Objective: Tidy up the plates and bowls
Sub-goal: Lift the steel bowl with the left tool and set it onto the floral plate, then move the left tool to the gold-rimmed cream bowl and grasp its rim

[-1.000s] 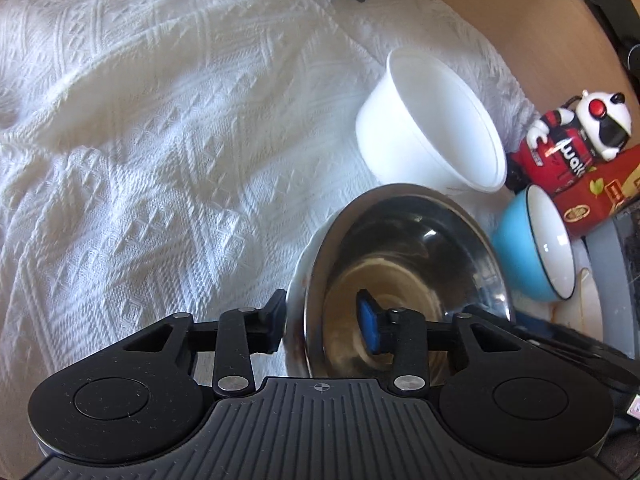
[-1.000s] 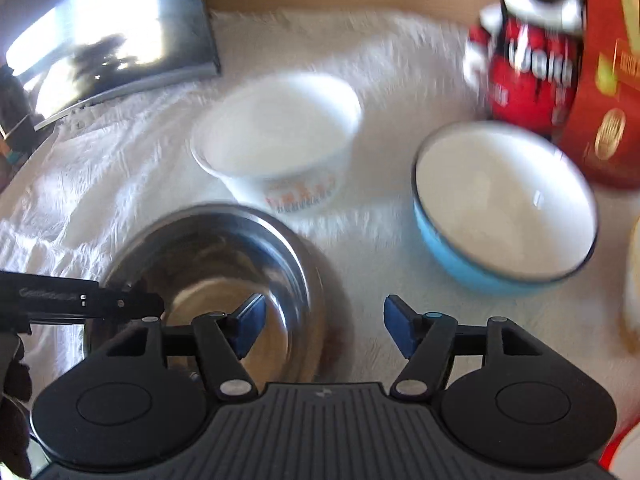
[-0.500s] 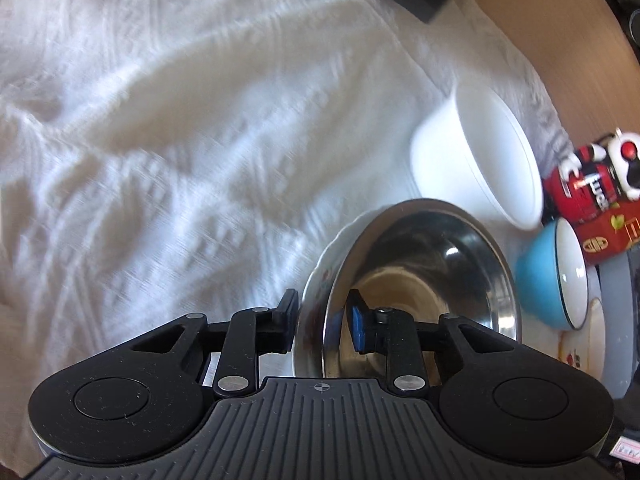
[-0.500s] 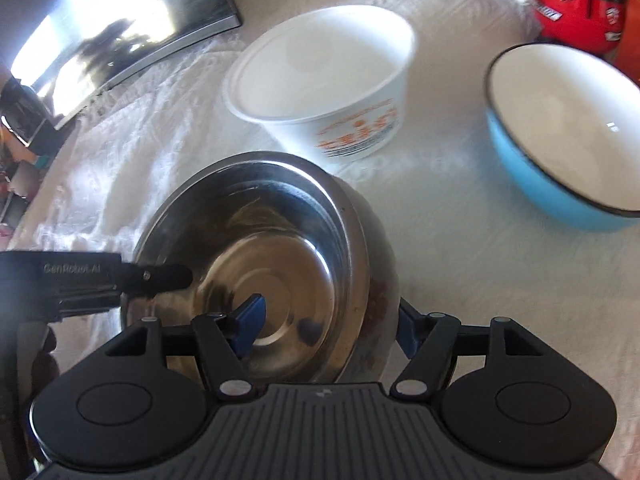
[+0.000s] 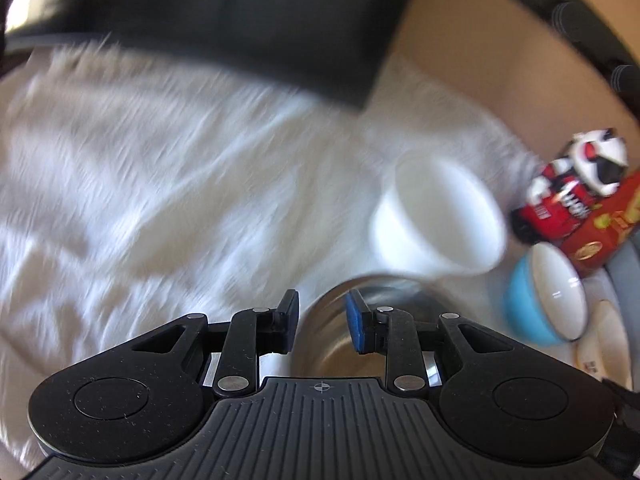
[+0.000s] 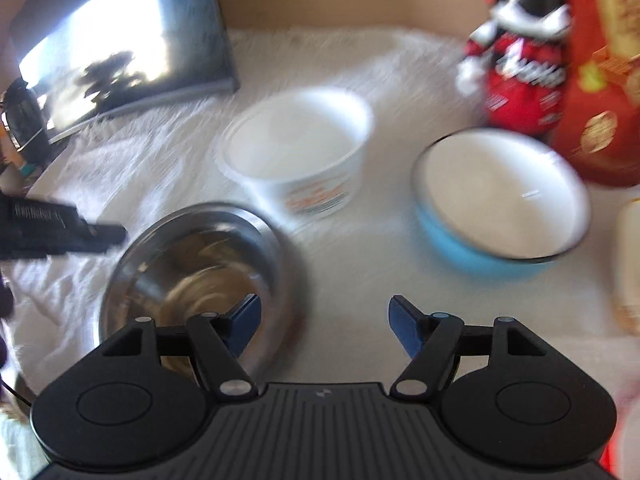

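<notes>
A steel bowl [image 6: 200, 264] sits on the white cloth [image 6: 152, 152]. In the left wrist view my left gripper [image 5: 322, 326] has its jaws parted on either side of the steel bowl's [image 5: 384, 320] near rim, not clamped. My right gripper [image 6: 324, 326] is open, its left finger over the bowl's right side. A white paper bowl [image 6: 296, 152] stands behind it, and shows in the left wrist view [image 5: 440, 216]. A blue bowl [image 6: 500, 200] with a white inside stands at the right, also in the left wrist view [image 5: 540, 304]. Both views are blurred.
A red toy figure [image 6: 520, 60] and a red box [image 6: 600, 112] stand at the back right. A dark flat screen [image 6: 120, 48] lies at the back left. A pale plate [image 5: 600, 344] lies beyond the blue bowl. The left gripper's arm [image 6: 52, 228] shows at the left.
The left gripper's jaws have opened off the steel bowl's rim and pulled back. The right gripper has drawn back and right, away from the steel bowl. The bowl rests on the cloth.
</notes>
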Action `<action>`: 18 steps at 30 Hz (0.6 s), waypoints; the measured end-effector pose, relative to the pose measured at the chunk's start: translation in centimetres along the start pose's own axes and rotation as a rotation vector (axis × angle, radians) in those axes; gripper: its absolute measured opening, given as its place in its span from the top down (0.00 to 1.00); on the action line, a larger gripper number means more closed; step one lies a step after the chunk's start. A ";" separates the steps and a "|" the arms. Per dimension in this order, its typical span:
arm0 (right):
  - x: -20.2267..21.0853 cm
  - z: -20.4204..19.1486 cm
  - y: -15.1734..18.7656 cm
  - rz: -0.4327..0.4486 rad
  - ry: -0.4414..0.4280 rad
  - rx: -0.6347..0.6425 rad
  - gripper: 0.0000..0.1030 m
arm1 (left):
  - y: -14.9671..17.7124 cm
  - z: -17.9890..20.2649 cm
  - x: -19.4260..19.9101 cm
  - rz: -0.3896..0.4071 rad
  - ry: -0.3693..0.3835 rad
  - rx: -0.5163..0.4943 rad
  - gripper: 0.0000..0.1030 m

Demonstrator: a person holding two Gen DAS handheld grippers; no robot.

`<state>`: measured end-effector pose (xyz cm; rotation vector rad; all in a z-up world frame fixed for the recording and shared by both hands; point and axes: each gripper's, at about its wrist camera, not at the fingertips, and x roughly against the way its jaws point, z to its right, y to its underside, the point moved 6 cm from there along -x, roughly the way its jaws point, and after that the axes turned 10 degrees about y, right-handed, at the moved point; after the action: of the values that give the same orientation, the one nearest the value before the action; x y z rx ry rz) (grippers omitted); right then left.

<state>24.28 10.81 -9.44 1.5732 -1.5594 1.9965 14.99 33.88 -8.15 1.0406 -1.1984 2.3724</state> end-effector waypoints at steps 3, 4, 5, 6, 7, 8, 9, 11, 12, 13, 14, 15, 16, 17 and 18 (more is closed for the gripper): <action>2.5 3.8 0.9 0.043 0.109 -0.030 0.26 | -0.5 4.0 -0.2 0.016 0.106 -0.052 0.72; 3.3 5.4 1.5 0.045 0.143 -0.054 0.25 | -0.3 5.6 -0.4 0.000 0.149 -0.066 0.72; 4.1 7.1 2.1 0.036 0.172 -0.083 0.25 | 0.2 7.3 -0.9 -0.025 0.196 -0.086 0.72; 4.7 8.6 2.7 0.018 0.193 -0.109 0.25 | 0.7 9.2 -1.5 -0.055 0.243 -0.113 0.72; 5.3 10.2 3.5 -0.002 0.210 -0.136 0.25 | 1.5 11.0 -2.2 -0.089 0.287 -0.145 0.72; 5.8 11.8 4.1 -0.020 0.230 -0.164 0.25 | 2.4 12.9 -3.0 -0.126 0.324 -0.179 0.72; 6.4 13.4 4.7 -0.032 0.253 -0.189 0.25 | 3.6 14.8 -3.9 -0.162 0.353 -0.211 0.72; 7.5 16.7 6.3 -0.051 0.298 -0.239 0.25 | 6.0 18.7 -5.6 -0.232 0.413 -0.268 0.72; 7.8 18.4 7.0 -0.063 0.317 -0.262 0.25 | 7.4 20.6 -6.5 -0.266 0.446 -0.291 0.72; 8.4 20.1 7.9 -0.076 0.334 -0.289 0.25 | 8.8 22.4 -7.4 -0.296 0.469 -0.310 0.72; 8.7 21.3 8.7 -0.082 0.342 -0.313 0.25 | 10.2 24.1 -8.3 -0.327 0.478 -0.318 0.72; 9.1 23.0 9.7 -0.090 0.352 -0.341 0.25 | 11.4 25.7 -9.1 -0.362 0.486 -0.319 0.72; 9.5 24.4 10.8 -0.107 0.366 -0.373 0.25 | 12.7 27.2 -9.9 -0.393 0.500 -0.330 0.72; 9.9 25.9 11.8 -0.118 0.369 -0.409 0.25 | 14.0 28.8 -10.5 -0.418 0.510 -0.358 0.72; 10.3 27.1 12.7 -0.118 0.362 -0.438 0.25 | 15.0 30.1 -11.0 -0.436 0.512 -0.392 0.72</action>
<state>28.19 -20.49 -11.75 1.0447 -1.5727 1.6177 28.96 1.69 -12.86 0.4627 -1.0476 1.8089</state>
